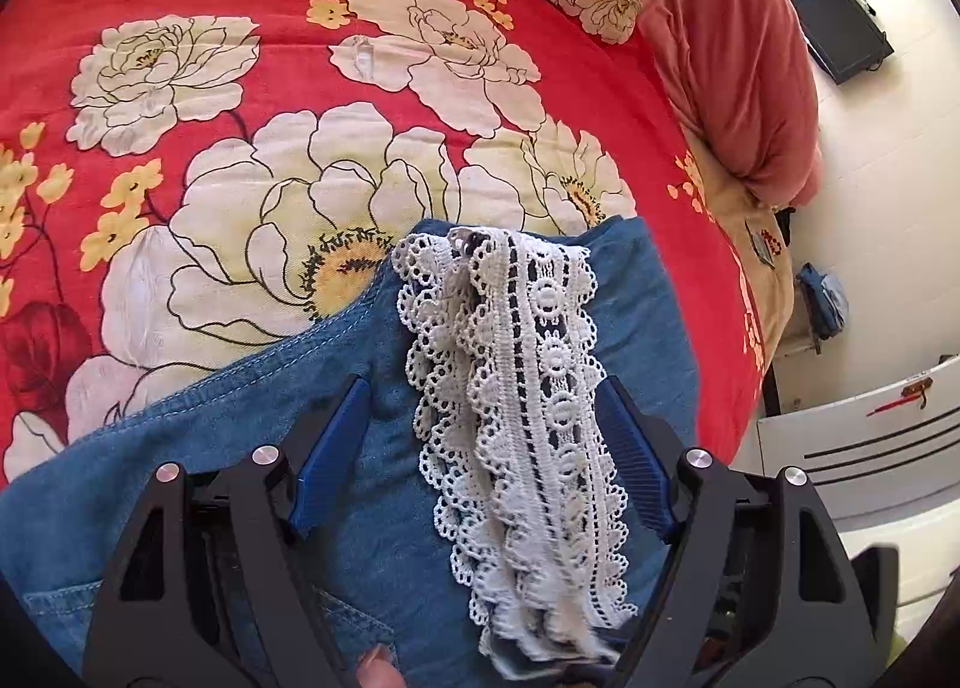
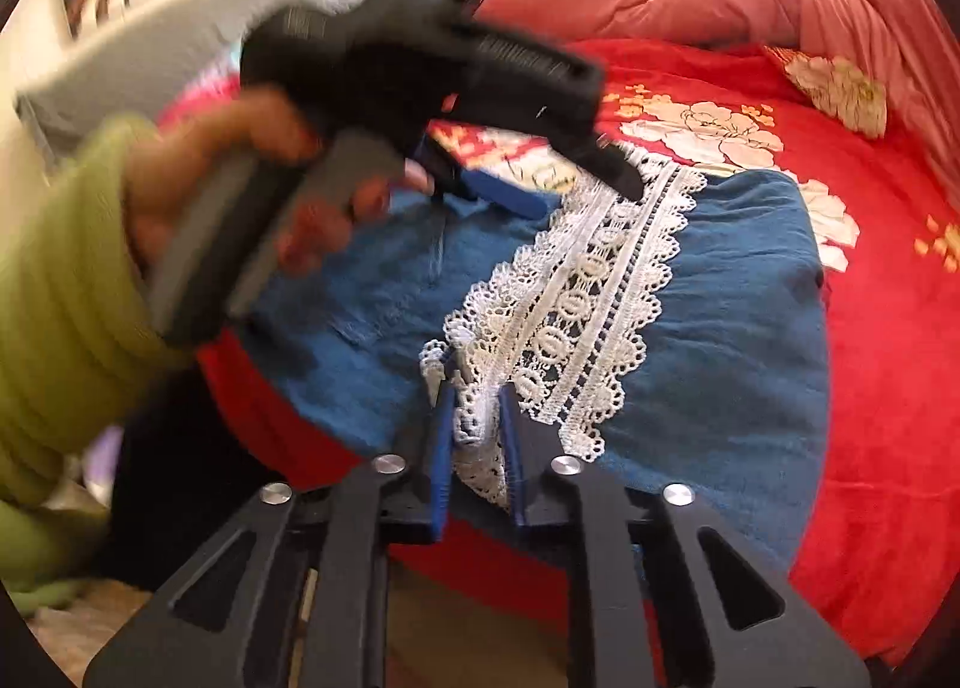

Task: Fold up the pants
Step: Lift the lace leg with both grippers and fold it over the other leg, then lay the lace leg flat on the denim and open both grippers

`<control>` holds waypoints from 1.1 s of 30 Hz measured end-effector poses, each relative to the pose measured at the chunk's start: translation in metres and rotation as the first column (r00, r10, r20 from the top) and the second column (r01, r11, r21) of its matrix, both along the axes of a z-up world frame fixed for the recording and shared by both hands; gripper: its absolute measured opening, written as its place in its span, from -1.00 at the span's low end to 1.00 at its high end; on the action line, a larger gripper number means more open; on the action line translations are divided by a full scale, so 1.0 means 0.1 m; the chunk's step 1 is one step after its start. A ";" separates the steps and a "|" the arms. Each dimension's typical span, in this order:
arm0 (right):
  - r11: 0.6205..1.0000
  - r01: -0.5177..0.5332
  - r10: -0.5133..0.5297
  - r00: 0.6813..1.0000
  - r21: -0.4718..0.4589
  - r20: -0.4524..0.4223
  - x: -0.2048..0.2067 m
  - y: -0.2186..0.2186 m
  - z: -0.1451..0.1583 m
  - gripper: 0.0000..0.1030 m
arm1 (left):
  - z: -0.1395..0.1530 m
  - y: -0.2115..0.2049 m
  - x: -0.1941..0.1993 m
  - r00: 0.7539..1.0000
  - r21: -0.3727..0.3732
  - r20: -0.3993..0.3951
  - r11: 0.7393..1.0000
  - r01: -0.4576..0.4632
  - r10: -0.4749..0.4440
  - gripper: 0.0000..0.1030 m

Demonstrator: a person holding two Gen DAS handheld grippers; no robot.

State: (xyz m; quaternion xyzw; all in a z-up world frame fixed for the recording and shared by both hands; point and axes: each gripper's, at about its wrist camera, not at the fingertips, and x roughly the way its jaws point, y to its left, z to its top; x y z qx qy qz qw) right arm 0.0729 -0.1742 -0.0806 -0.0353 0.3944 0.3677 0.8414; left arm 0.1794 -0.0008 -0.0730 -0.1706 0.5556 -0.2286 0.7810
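Lace band [image 2: 591, 292] runs lengthwise down the blue pants [image 2: 720, 364] on the bed [image 2: 870, 388]; right gripper [image 2: 477, 424] fingers pinch its near end, left gripper [image 1: 480, 430] fingers stand spread astride its far end, not gripping. A quilt [image 1: 720, 58] lies beyond, well clear

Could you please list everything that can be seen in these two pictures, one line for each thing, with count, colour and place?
pants: one, blue denim, lying on the bed.
lace trim: one, white, along the top of the pants.
bedsheet: one, red with cream flowers, under the pants.
quilt: one, pink-red, bunched at the far edge of the bed.
left gripper: one, black with blue pads, open over the lace.
right gripper: one, black with blue pads, shut on the lace end.
sleeve: one, green, on the arm holding the left gripper.
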 end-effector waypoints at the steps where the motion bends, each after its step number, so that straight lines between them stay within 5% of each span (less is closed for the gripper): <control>1: 1.000 -0.005 0.005 1.000 0.024 0.005 0.00 -0.06 0.03 -0.74 | 0.00 -0.01 0.00 1.000 0.003 -0.002 1.000 -0.003 0.003 0.36; 3: 0.999 -0.010 0.010 1.000 0.037 0.017 -0.02 -0.10 0.06 -0.74 | -0.01 -0.05 0.02 1.000 0.016 -0.008 1.000 -0.012 0.012 0.35; 5: 0.998 -0.010 0.009 1.000 0.059 0.013 -0.01 -0.14 0.08 -0.74 | -0.01 -0.09 0.06 1.000 0.009 -0.008 1.000 -0.016 0.016 -0.10; 7: 0.998 -0.004 0.003 1.000 0.061 0.004 -0.05 -0.14 0.09 -0.74 | -0.01 -0.14 0.09 1.000 0.015 -0.005 1.000 -0.026 0.027 -0.26; 9: 0.999 0.001 -0.001 1.000 0.046 0.006 -0.07 -0.13 0.08 -0.74 | 0.01 -0.15 0.12 1.000 0.001 0.000 1.000 -0.031 0.031 -0.77; 10: 0.999 0.005 -0.005 1.000 0.038 0.013 -0.10 -0.11 0.09 -0.70 | 0.02 -0.14 0.12 0.999 -0.019 -0.002 0.999 -0.033 0.033 -0.82; 12: 1.000 -0.011 0.010 1.000 0.019 0.027 -0.14 -0.06 0.10 -0.64 | 0.05 -0.12 0.11 0.999 -0.020 0.009 0.999 -0.036 0.036 -0.82; 15: 0.999 -0.030 0.032 0.997 -0.032 0.071 -0.26 0.07 0.10 -0.23 | 0.08 -0.05 0.07 0.998 -0.035 0.016 0.998 -0.055 0.056 -0.82; 22: 0.984 -0.065 0.087 0.987 -0.167 0.132 -0.26 0.36 -0.01 -0.07 | 0.23 0.22 -0.12 0.992 -0.055 0.053 0.992 -0.110 0.113 -0.82; 29: 0.951 -0.071 0.129 0.975 -0.301 0.180 -0.26 0.60 -0.25 -0.13 | 0.07 0.31 -0.08 0.990 -0.016 0.024 0.991 -0.136 0.136 -0.82; 31: 0.955 -0.087 0.140 0.975 -0.282 0.172 -0.23 0.60 -0.26 -0.57 | 0.03 0.31 -0.06 0.990 -0.010 0.018 0.990 -0.137 0.138 -0.82; 33: 0.964 -0.095 0.137 0.978 -0.250 0.157 -0.19 0.57 -0.20 -0.64 | 0.04 0.31 -0.08 0.990 -0.008 0.027 0.991 -0.137 0.137 -0.82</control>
